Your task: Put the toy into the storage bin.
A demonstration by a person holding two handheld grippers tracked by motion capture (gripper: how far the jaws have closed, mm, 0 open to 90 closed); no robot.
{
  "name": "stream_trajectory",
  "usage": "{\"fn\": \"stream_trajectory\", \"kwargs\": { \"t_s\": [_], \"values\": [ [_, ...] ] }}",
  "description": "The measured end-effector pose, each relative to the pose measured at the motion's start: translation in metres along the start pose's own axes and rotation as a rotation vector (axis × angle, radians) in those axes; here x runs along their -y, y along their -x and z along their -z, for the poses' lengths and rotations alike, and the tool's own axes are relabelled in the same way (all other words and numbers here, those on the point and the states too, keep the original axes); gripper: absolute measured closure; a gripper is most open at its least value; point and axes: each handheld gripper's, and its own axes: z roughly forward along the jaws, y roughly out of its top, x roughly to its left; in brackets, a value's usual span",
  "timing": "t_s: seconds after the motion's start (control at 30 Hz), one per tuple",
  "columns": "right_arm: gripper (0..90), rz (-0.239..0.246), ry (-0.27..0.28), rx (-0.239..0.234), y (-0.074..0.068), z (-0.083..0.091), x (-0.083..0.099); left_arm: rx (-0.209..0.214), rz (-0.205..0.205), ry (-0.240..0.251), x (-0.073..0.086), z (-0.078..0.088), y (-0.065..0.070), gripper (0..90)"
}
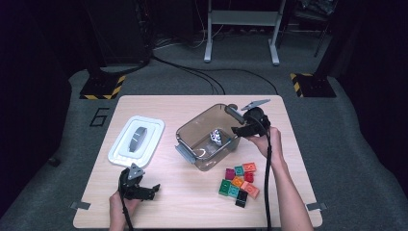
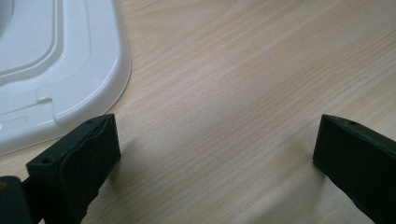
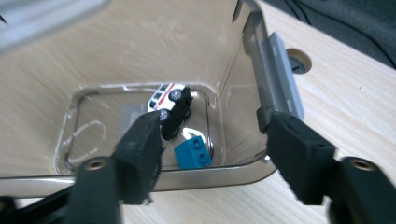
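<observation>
A light wooden table [image 1: 192, 202] stands on a grey floor. A white lid [image 1: 136, 140] lies flat on it, just beyond the left gripper [image 1: 144, 191]. A clear plastic box [image 1: 208, 136] rests mid-table, directly under the right gripper [image 1: 235, 130], its rim below the open jaws. A cluster of coloured bricks [image 1: 239, 183] lies on the wood nearer the person than that gripper.
</observation>
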Motion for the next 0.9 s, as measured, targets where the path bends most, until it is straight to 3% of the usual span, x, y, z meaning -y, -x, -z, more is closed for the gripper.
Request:
{"fn": "stream_trajectory", "kwargs": {
  "t_s": [0.2, 0.27, 0.43, 0.7, 0.9],
  "values": [
    [19.5, -0.018, 0.043, 0.012, 0.002, 0.016, 0.004, 0.0, 0.0, 0.0, 0.0, 0.0, 0.0, 0.5],
    [14.7, -0.048, 0.061, 0.027, 0.004, 0.023, 0.008, 0.0, -0.001, 0.0, 0.0, 0.0, 0.0, 0.5],
    [13.7, -0.071, 0.072, 0.029, 0.009, 0.034, 0.025, 0.0, -0.001, 0.0, 0.0, 0.0, 0.0, 0.5],
    [9.4, -0.118, 0.044, 0.035, 0.01, 0.034, 0.056, -0.001, 0.0, 0.0, 0.0, 0.0, 0.0, 0.5],
    [8.2, -0.128, 0.017, 0.031, 0.007, 0.026, 0.077, 0.0, 0.0, -0.001, 0.0, 0.0, 0.0, 0.5]
  ]
}}
